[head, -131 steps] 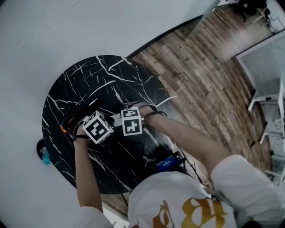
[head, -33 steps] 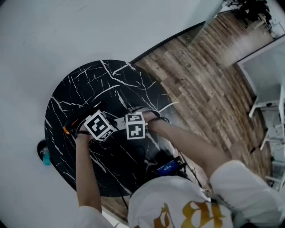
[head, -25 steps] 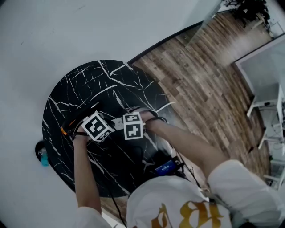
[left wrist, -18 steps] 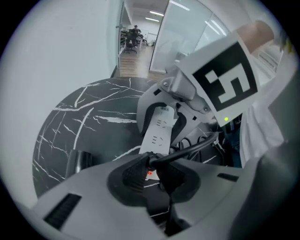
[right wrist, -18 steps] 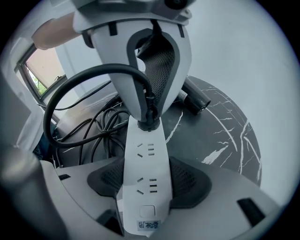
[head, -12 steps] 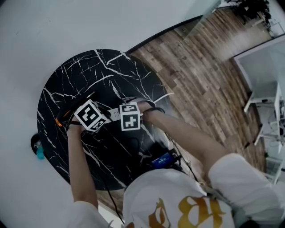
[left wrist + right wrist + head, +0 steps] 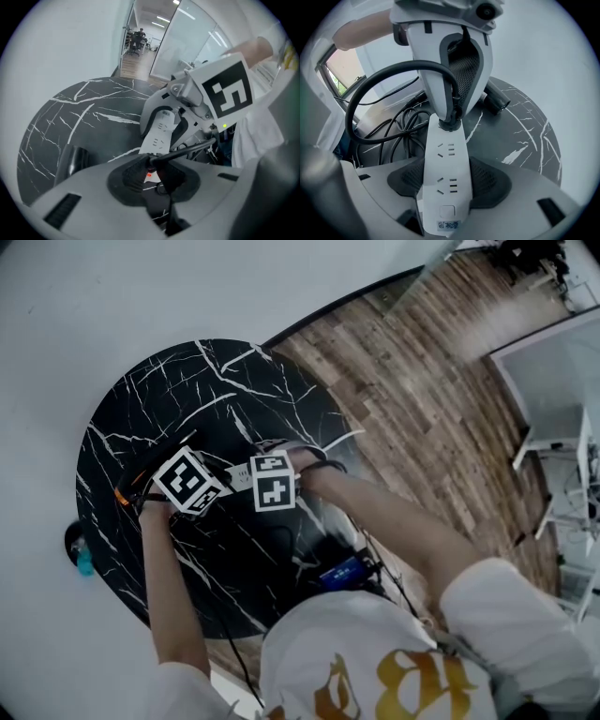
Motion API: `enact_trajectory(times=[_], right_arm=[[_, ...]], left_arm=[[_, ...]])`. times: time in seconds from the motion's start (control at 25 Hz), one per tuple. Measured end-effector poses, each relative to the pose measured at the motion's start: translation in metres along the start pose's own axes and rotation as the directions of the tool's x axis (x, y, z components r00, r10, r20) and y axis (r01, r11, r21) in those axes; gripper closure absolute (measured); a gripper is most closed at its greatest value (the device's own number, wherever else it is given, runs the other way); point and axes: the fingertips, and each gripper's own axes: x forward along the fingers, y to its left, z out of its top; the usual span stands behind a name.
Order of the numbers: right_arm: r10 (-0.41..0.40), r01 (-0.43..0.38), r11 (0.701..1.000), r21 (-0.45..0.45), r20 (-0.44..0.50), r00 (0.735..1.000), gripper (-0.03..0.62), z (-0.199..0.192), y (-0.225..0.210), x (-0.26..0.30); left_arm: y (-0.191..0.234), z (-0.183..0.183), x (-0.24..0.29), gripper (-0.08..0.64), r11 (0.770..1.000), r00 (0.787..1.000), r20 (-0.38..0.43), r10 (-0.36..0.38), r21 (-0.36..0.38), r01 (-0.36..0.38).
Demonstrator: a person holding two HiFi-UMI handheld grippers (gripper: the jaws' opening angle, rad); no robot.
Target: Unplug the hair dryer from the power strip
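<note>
A white power strip (image 7: 445, 173) lies on the black marble table (image 7: 216, 381). My right gripper (image 7: 446, 183) is shut on its near end, one pad on each long side. At the strip's far end a black plug (image 7: 450, 123) sits against the strip's face. My left gripper (image 7: 152, 174) is shut on that plug from above, and the plug's thick black cord (image 7: 370, 93) loops off to the left. The black hair dryer (image 7: 497, 101) lies on the table beyond the strip. In the head view both marker cubes sit side by side over the strip (image 7: 240, 476).
Several black cables (image 7: 393, 133) pile up on the table left of the strip. A small blue device (image 7: 343, 573) sits near the table's edge by the person. A blue bottle (image 7: 82, 561) stands on the floor left of the table. Wooden flooring (image 7: 422, 409) runs to the right.
Both grippers keep the same hold and the same place on the table. Only the head camera's framing has shifted a little.
</note>
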Motion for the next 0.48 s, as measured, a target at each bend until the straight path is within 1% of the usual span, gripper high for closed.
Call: enact_trajectory(times=[0.04,0.08,0.12,0.24,0.32,0.4,0.44,0.48], right_arm=[[0.000,0.000,1.000,0.002,0.000,1.000,0.324,0.000,0.000,0.000],[0.001,-0.001,1.000,0.004,-0.001,1.000,0.324,0.000,0.000,0.000],[0.001,-0.001,1.000,0.006,-0.003,1.000,0.324,0.000,0.000,0.000],[0.000,0.000,1.000,0.003,-0.005,1.000,0.324,-0.001,0.001,0.000],[0.001,-0.001,1.000,-0.002,-0.005,1.000,0.324,0.000,0.001,0.000],[0.001,-0.001,1.000,-0.002,-0.003,1.000,0.324,0.000,0.001,0.000],[0.000,0.000,1.000,-0.001,-0.002,1.000,0.324,0.000,0.001,0.000],[-0.001,0.001,1.000,0.002,-0.002,1.000,0.324,0.000,0.000,0.000]], left_arm=[[0.000,0.001,0.000,0.505,1.000,1.000,0.011,-0.024,-0.013,0.024],[-0.001,0.001,-0.001,0.503,0.999,1.000,0.012,-0.027,-0.016,0.028],[-0.002,0.000,-0.001,0.505,1.000,1.000,0.004,-0.010,-0.010,0.010],[-0.006,-0.003,0.002,0.506,0.995,0.995,-0.040,0.095,0.044,-0.093],[-0.009,-0.009,0.006,0.509,0.990,0.989,-0.058,0.134,0.053,-0.131],[-0.003,-0.008,0.004,0.509,0.991,0.990,-0.053,0.129,0.051,-0.126],[0.001,-0.006,0.002,0.509,0.994,0.994,-0.041,0.103,0.042,-0.101],[0.002,-0.003,0.000,0.509,0.998,0.998,-0.019,0.056,0.023,-0.056]])
